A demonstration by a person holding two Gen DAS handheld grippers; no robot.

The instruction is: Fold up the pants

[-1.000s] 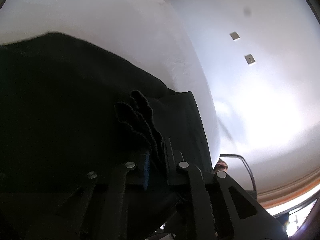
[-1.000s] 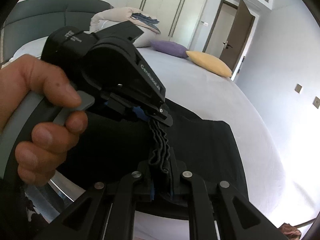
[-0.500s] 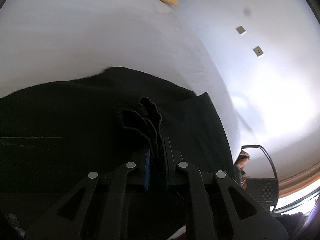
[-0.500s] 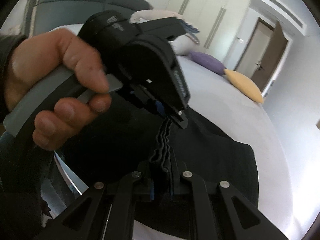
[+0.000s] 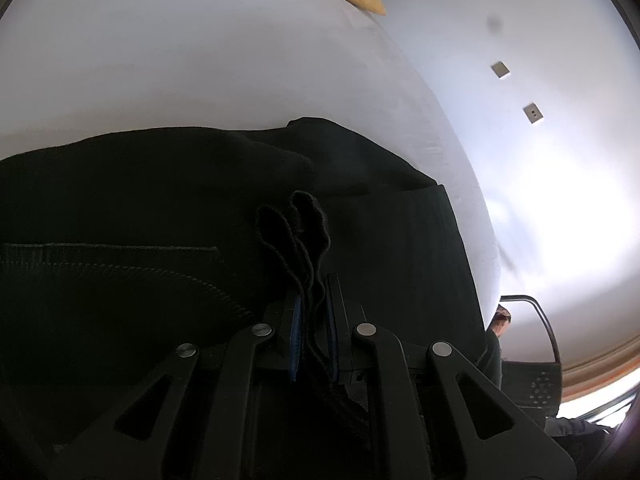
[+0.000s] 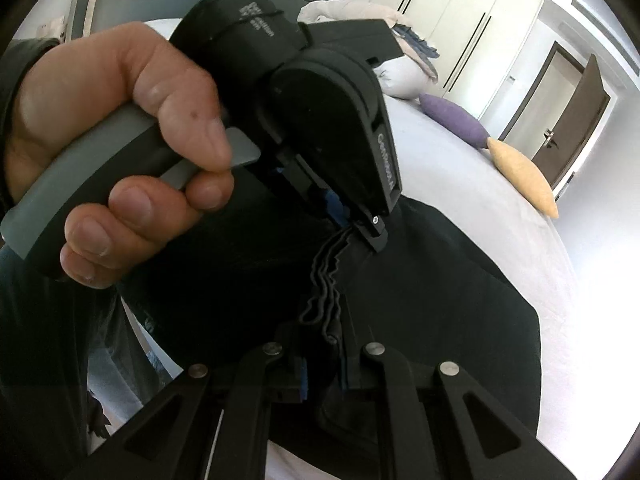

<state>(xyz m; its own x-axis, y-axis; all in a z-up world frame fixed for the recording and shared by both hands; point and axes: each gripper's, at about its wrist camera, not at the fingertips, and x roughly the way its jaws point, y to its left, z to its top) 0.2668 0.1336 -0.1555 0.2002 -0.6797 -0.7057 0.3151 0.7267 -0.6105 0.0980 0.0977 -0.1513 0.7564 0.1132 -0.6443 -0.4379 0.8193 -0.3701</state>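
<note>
The bunched edge of the black pants (image 5: pixel 304 232) has been carried further over the white bed (image 5: pixel 200 60), so the fold is judged underway. The left gripper (image 5: pixel 313 312) and right gripper (image 6: pixel 324 360) are both clamped on that edge. A yellow pillow (image 6: pixel 524 176) and purple pillow (image 6: pixel 452 122) lie well apart; nothing blocks the laydown.

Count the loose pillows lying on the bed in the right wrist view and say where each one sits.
2: a purple pillow near the wardrobe side, and a yellow pillow beside it, closer to the door. More may hide behind the left hand-held gripper.
</note>
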